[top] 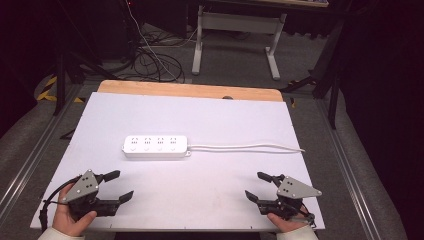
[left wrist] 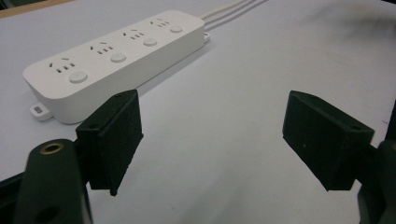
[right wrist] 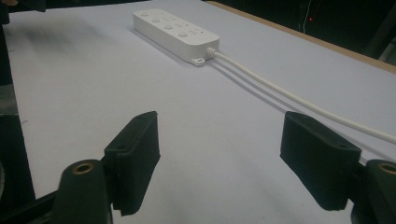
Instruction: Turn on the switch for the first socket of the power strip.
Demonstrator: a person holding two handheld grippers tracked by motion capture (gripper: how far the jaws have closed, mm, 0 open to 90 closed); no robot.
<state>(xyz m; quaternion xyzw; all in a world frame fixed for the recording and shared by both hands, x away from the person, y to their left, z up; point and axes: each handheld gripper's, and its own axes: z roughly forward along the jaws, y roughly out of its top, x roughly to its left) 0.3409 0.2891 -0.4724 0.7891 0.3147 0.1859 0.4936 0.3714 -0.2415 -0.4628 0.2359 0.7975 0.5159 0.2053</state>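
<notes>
A white power strip (top: 156, 146) with several sockets and round buttons lies flat in the middle of the white table sheet (top: 210, 115); its white cable (top: 247, 147) runs off to the right edge. My left gripper (top: 123, 185) rests near the front left corner, held by a hand, open and empty. In the left gripper view the power strip (left wrist: 112, 58) lies beyond the left gripper (left wrist: 212, 140). My right gripper (top: 256, 186) rests near the front right corner, open and empty. In the right gripper view the power strip (right wrist: 175, 32) and cable (right wrist: 299, 100) lie ahead of the right gripper (right wrist: 222, 163).
A wooden table edge (top: 190, 90) shows past the sheet's far side. Beyond it on the grey floor stand a white desk frame (top: 235, 37) and a tangle of cables (top: 155, 57). Metal rails (top: 30, 160) flank the table.
</notes>
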